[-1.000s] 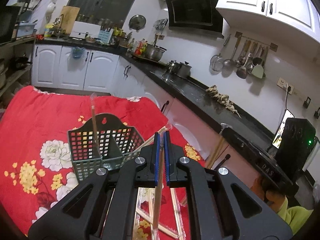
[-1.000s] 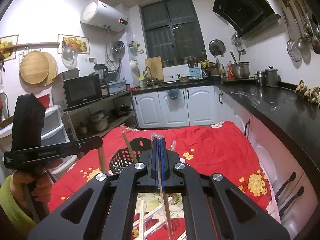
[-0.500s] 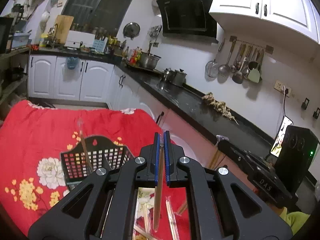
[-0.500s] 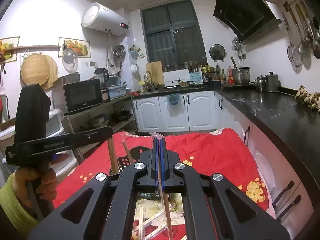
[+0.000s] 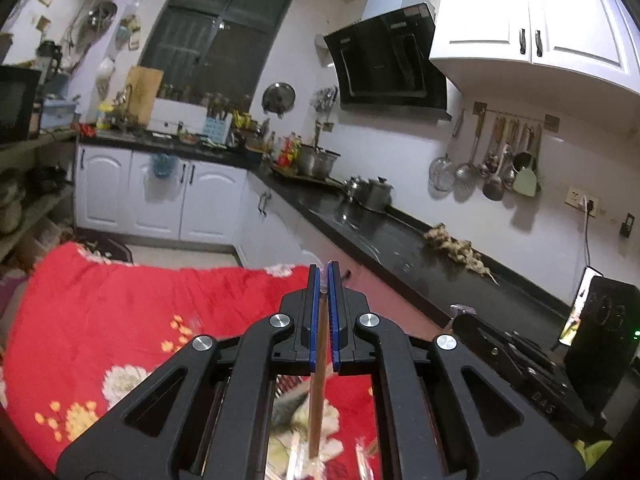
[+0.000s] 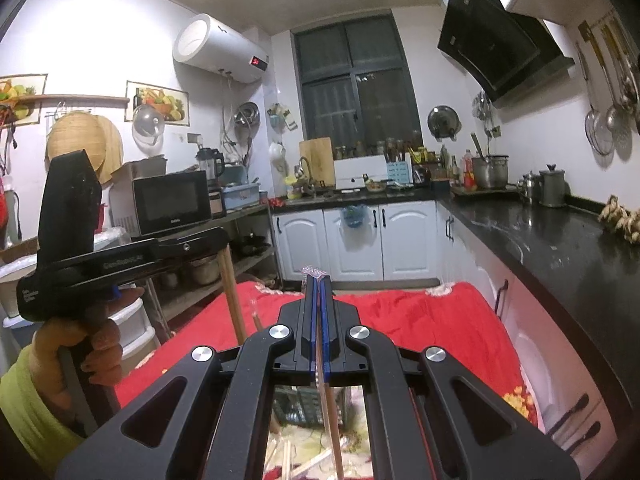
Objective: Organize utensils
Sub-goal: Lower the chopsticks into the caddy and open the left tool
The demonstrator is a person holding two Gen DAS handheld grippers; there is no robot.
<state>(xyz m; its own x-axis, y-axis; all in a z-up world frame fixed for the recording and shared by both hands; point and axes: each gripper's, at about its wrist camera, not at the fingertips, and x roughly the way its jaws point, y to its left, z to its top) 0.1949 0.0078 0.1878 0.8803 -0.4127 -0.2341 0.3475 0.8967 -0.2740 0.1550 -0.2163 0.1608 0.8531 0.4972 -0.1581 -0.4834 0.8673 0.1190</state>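
Change: both views now look higher; the basket [image 6: 310,400], in plain sight a second ago, shows only as a dark mesh patch under the right gripper [image 6: 317,280].
Tabletop [image 5: 120,320]: red flowered cloth; wrapped chopsticks [image 6: 316,462] lie loose at its near edge.
Left gripper [image 5: 324,270]: clamped on a wrapped chopstick [image 5: 316,412] hanging below it.
Right gripper: clamped on another chopstick [image 6: 332,428].
Basket contents: hidden.

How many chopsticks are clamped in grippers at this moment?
2. One brown wooden chopstick is pinched in the left gripper; another plastic-wrapped chopstick sits in the right gripper. More lie blurred on the red floral cloth below, partly hidden.
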